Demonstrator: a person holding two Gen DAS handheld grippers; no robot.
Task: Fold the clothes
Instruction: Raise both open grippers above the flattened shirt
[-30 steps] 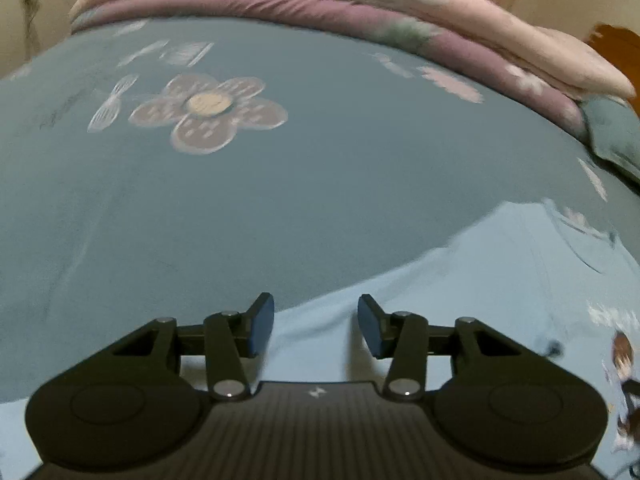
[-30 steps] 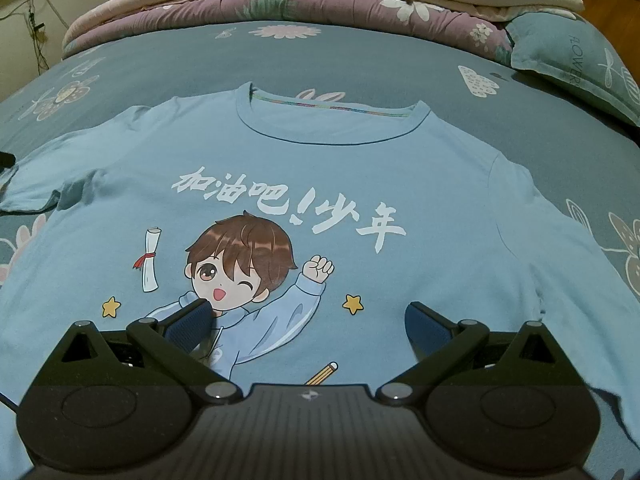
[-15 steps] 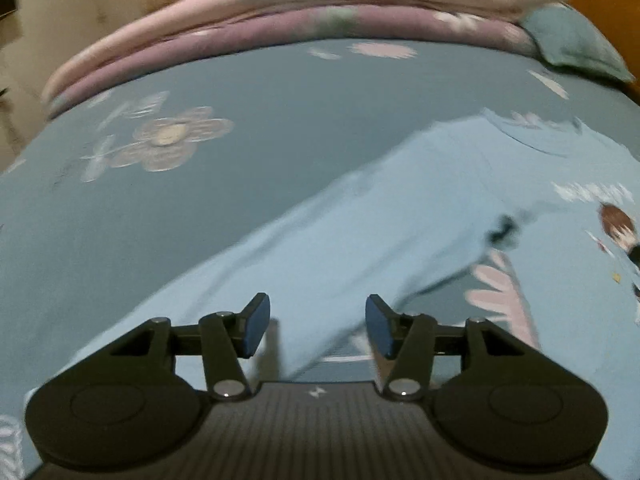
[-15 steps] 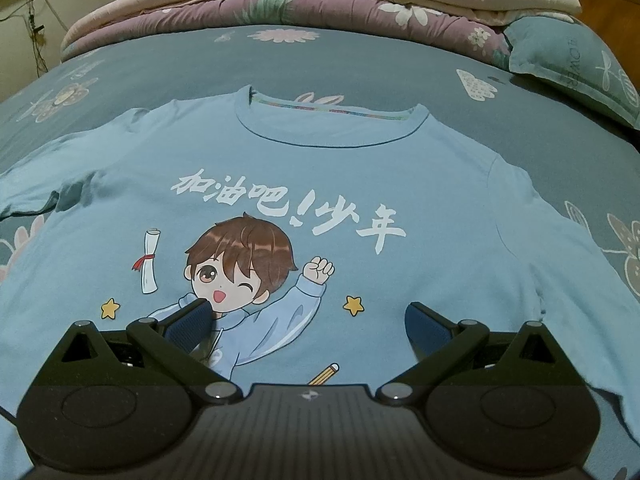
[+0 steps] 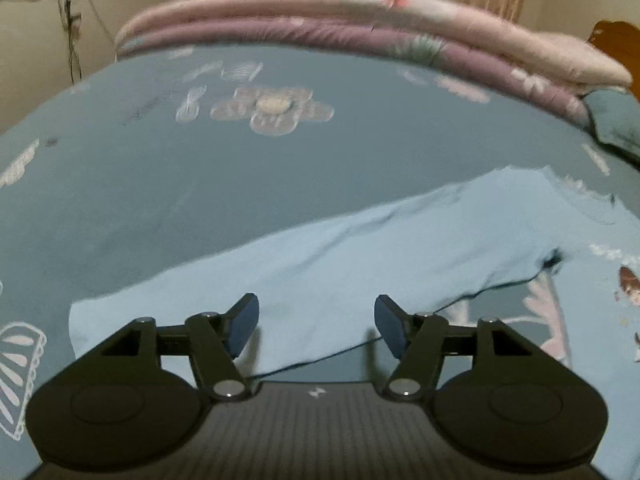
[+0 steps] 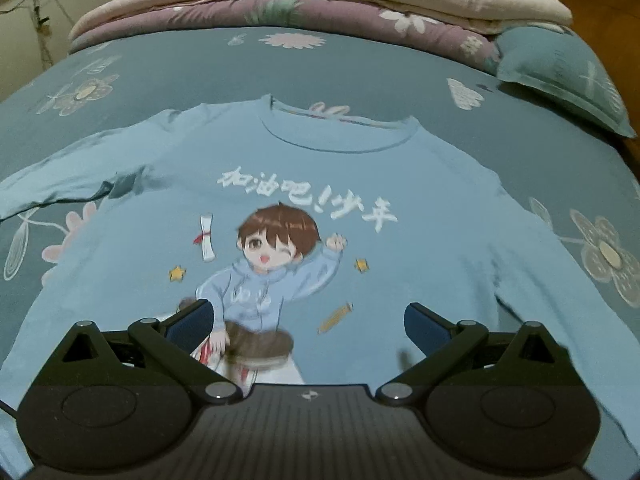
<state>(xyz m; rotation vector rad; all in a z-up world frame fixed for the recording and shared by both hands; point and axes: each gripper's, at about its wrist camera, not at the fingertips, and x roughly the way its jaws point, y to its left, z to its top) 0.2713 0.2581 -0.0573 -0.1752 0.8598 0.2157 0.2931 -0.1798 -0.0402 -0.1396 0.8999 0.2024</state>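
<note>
- The bed (image 6: 360, 64), under a teal flowered sheet, carries a light blue long-sleeved shirt (image 6: 420, 248) laid flat, print side up, collar toward the far side, both sleeves spread out.
- It looks like thin, limp knit: light, no stiffness, likely to sag and wrinkle when lifted. Best taken at an edge, such as a cuff, shoulder seam or hem.
- The left sleeve (image 5: 360, 264) runs out leftward; the left claw (image 5: 316, 326) hangs just over it near the cuff, fingers apart, gripping nothing.
- The right claw (image 6: 306, 326) hovers above the shirt's near part, spread wide, empty.
</note>
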